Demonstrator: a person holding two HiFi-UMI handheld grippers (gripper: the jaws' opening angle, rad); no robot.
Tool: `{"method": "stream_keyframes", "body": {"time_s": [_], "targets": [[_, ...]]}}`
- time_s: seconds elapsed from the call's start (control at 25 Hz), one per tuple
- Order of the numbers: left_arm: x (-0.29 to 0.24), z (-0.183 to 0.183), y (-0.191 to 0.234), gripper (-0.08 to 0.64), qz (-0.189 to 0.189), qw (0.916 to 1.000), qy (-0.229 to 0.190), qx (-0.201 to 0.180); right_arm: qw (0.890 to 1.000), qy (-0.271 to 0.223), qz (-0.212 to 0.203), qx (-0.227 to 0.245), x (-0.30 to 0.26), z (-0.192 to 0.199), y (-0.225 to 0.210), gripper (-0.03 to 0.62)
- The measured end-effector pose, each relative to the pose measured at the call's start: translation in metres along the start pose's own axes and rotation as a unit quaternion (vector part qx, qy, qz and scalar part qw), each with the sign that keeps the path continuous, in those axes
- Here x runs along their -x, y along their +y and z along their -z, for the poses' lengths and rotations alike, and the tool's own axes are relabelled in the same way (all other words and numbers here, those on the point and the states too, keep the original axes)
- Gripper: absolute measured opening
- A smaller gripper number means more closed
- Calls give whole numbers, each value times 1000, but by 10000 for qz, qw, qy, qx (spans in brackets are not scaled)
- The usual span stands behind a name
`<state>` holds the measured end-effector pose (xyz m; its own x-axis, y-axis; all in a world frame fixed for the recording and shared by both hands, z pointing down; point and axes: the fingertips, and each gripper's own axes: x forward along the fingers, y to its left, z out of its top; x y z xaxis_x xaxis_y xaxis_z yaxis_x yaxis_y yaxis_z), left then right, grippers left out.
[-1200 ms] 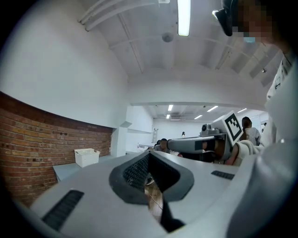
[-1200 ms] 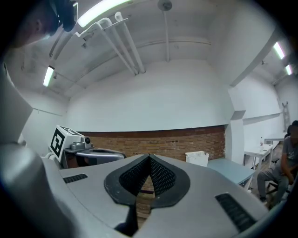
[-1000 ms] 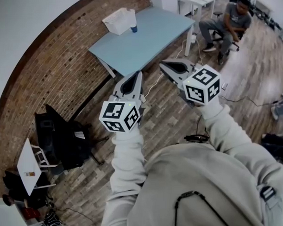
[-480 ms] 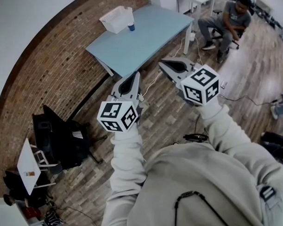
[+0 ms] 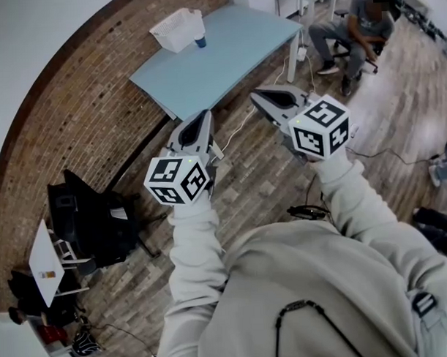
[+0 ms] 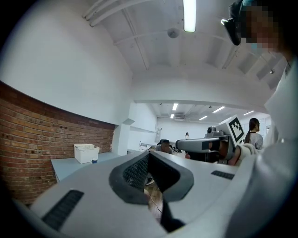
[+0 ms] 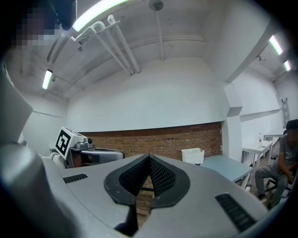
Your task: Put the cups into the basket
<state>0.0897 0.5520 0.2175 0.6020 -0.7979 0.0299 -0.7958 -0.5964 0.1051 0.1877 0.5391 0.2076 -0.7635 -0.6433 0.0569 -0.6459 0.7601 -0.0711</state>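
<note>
- Left gripper and right gripper: jaws together, nothing between them.
- Small blue cup stands beside the white slatted plastic basket, well ahead of both.
- Risk: arriving still closed could topple the cup.

We see the surface far ahead, its left side along the brick wall. The basket stands on its far left corner, and a cup stands on the surface just right of it. Nearer to us, over the floor, the left gripper is left of the right gripper. A seated person is right of the surface.
</note>
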Motion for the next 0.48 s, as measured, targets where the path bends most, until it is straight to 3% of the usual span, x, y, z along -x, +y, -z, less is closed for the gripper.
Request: {"method": "stream_keyframes", "body": {"time_s": [0.48], "targets": [[-36, 2, -17, -5, 131, 9998, 94, -135, 9993, -6, 172, -334, 31, 18, -55, 5]]}}
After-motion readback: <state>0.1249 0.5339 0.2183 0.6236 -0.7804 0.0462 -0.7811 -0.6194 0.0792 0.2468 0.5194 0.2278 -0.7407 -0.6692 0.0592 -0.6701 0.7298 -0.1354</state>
